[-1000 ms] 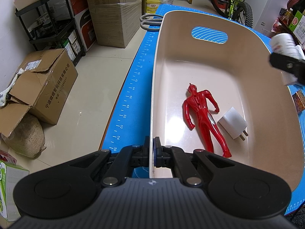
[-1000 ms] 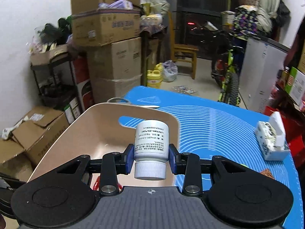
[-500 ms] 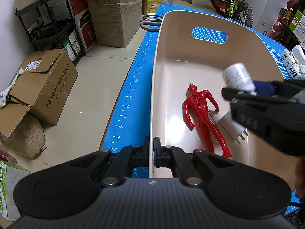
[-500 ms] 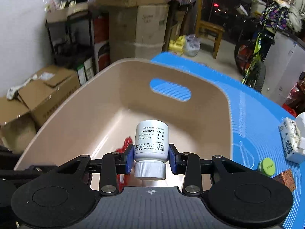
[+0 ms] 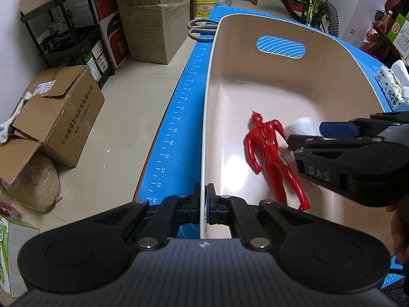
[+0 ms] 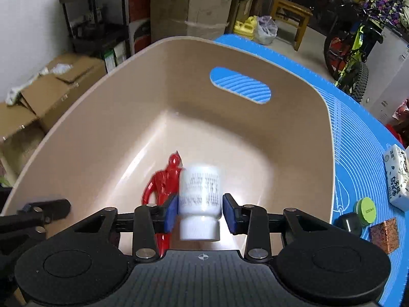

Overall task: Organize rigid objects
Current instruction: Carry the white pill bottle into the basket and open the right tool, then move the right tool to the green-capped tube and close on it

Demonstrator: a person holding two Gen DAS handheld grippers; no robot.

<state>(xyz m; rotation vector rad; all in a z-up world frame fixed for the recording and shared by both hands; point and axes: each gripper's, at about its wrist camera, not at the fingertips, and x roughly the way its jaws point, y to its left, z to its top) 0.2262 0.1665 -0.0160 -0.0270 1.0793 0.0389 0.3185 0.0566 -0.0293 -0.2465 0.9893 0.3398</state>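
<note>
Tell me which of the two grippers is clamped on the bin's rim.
The left gripper: shut on the bin wall. The right gripper is opening around the white bottle.

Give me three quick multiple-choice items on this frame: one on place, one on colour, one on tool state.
1. Where does the toy figure lie?
A. on the blue mat
B. inside the tub
C. on the floor

2. What colour is the toy figure?
A. red
B. green
C. yellow

3. What is the left tool doing?
A. hanging open above the tub
B. holding the scissors
C. shut on the tub's rim

Key:
1 B: the figure lies flat on the tub's floor in both views.
2 A: it is plain red all over.
3 C: its jaws pinch the near rim of the tub. The right tool is opening, with the white bottle between its pads, a gap showing on one side.
</note>
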